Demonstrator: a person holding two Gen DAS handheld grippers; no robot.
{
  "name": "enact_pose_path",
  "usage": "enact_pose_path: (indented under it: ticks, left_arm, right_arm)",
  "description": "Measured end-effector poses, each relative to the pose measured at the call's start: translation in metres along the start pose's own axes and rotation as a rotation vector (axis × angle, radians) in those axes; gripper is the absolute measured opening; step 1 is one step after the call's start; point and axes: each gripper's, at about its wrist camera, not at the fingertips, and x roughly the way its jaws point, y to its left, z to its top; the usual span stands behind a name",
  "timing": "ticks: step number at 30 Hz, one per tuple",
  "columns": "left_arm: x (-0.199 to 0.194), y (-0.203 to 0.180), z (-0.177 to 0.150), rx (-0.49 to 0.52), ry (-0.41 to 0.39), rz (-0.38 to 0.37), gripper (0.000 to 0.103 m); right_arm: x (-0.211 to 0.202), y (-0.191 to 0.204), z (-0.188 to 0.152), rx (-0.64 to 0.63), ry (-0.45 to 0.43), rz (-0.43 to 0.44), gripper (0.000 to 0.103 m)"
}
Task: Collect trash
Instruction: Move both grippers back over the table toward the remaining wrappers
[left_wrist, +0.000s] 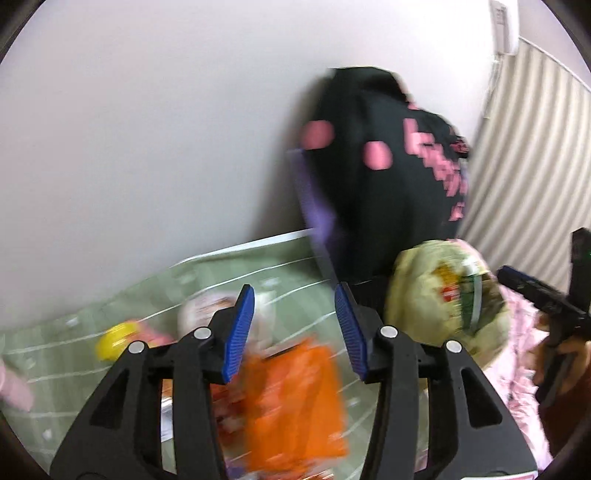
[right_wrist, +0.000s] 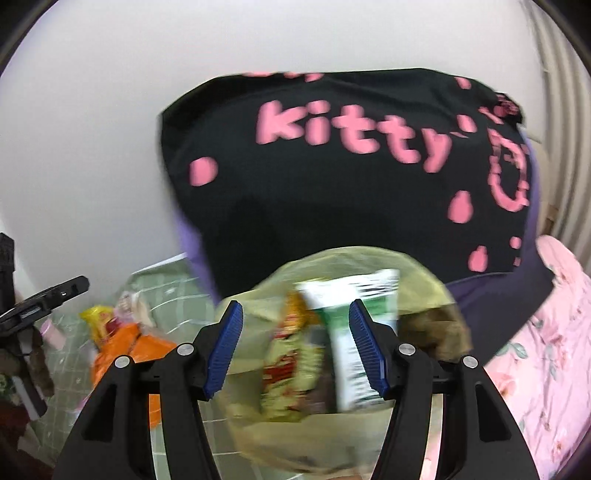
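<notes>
Trash is lying spread over a pale green sheet with white grid lines (left_wrist: 110, 321) that is covering the bed beside a plain white wall (left_wrist: 147, 129). One crumpled orange plastic wrapper (left_wrist: 295, 402) is sitting directly ahead of the left gripper (left_wrist: 295, 334), its long axis running away from the camera toward the wall, though blur is hiding its exact edges. One small yellow packet (left_wrist: 116, 338) is resting to its left, and one pale whitish wrapper (left_wrist: 201, 308) is lying just beyond it. The left jaws are standing wide apart and are gripping nothing.

One translucent yellowish plastic bag (right_wrist: 332, 350) stuffed with wrappers is bulging in front of the right gripper (right_wrist: 295, 345). Inside it, one white-and-green carton-like pack (right_wrist: 351, 332) is standing roughly upright, its long axis running up and down in the right wrist view, beside one red-and-yellow printed packet (right_wrist: 291, 354). The right jaws are spread wide on either side of the bag; whether they are touching it cannot be told.

One black cloth with pink "kitty" lettering and pink dots (right_wrist: 351, 166) is draped against the wall behind the bag, over something purple (left_wrist: 317, 206). One pink floral fabric (right_wrist: 546, 350) is lying to the right.
</notes>
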Motion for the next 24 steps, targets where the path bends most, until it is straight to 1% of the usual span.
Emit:
enact_pose_path:
  ticks: [2,5,8,9,11,13,14,17,20,21,23,24]
  left_arm:
    - [-0.010,0.024,-0.012,-0.034,0.000,0.069,0.043]
    - [-0.022,0.055,-0.026,-0.086,0.000,0.147,0.043]
    - [-0.038,0.086,-0.044,-0.151,-0.004,0.225,0.044]
    - [-0.042,0.093,-0.049,-0.169,-0.002,0.235,0.044]
    - [-0.050,0.105,-0.062,-0.206,0.010,0.248,0.044]
    - [-0.054,0.111,-0.075,-0.220,0.034,0.239,0.044]
    - [-0.054,0.111,-0.083,-0.218,0.056,0.228,0.044]
    - [-0.051,0.110,-0.101,-0.200,0.117,0.216,0.044]
    - [-0.050,0.107,-0.115,-0.209,0.154,0.194,0.044]
    - [-0.050,0.106,-0.119,-0.213,0.163,0.190,0.044]
    - [-0.052,0.104,-0.123,-0.209,0.172,0.188,0.044]
    - [-0.053,0.103,-0.125,-0.205,0.175,0.189,0.044]
  right_arm:
    - [0.003,0.021,-0.002,-0.059,0.002,0.027,0.056]
    - [0.009,0.050,-0.005,-0.145,0.012,0.056,0.056]
    - [0.018,0.071,-0.009,-0.169,0.044,0.121,0.056]
    - [0.021,0.078,-0.012,-0.170,0.057,0.152,0.055]
    - [0.027,0.095,-0.018,-0.186,0.079,0.186,0.055]
    - [0.034,0.114,-0.027,-0.216,0.116,0.234,0.052]
    - [0.036,0.121,-0.033,-0.231,0.130,0.254,0.051]
    - [0.041,0.147,-0.053,-0.276,0.190,0.355,0.051]
    - [0.048,0.170,-0.079,-0.317,0.307,0.525,0.051]
    - [0.051,0.178,-0.088,-0.344,0.341,0.560,0.051]
    - [0.059,0.191,-0.107,-0.394,0.396,0.592,0.051]
    - [0.064,0.197,-0.116,-0.420,0.419,0.588,0.051]
